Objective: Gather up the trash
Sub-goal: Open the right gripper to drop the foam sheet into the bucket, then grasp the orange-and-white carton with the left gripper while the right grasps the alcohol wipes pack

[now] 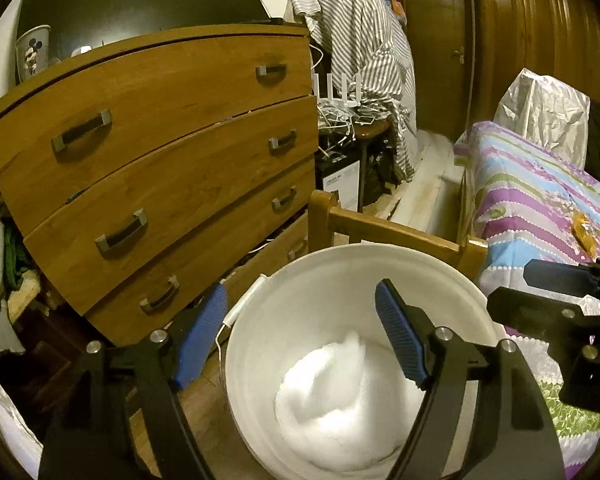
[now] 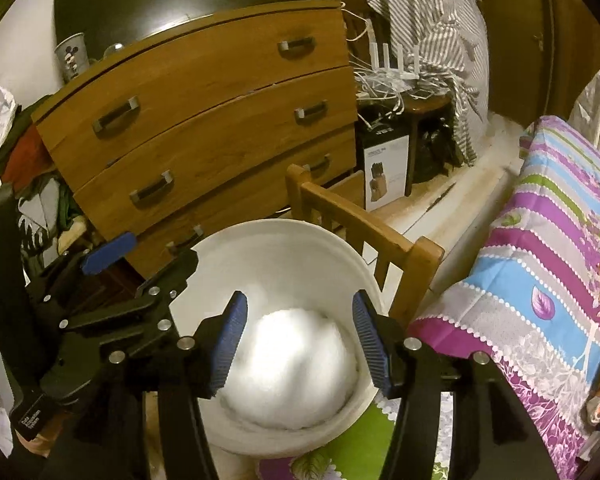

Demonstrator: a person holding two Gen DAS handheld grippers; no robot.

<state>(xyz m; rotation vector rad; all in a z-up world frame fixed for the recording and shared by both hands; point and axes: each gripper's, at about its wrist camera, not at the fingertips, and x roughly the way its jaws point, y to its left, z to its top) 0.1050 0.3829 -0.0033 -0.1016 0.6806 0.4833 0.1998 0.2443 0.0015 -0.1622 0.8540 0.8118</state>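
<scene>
Your left gripper (image 1: 300, 336) and right gripper (image 2: 298, 346), both agape and empty, above white wadding (image 2: 292, 364) inside the white bucket (image 2: 276, 240).

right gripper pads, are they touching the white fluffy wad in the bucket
Apart. In the right wrist view the right gripper stands open above the wad, which lies down in the white bucket, clear of both pads.

Warm, dim indoor light with heavy fisheye bending

Straight edges of the chest of drawers (image 1: 152, 168) bow outward, corners fall into black vignette, and the white wad (image 2: 288, 368) in the bucket (image 1: 332, 280) blows out to featureless glare (soft, slightly blurred).
</scene>
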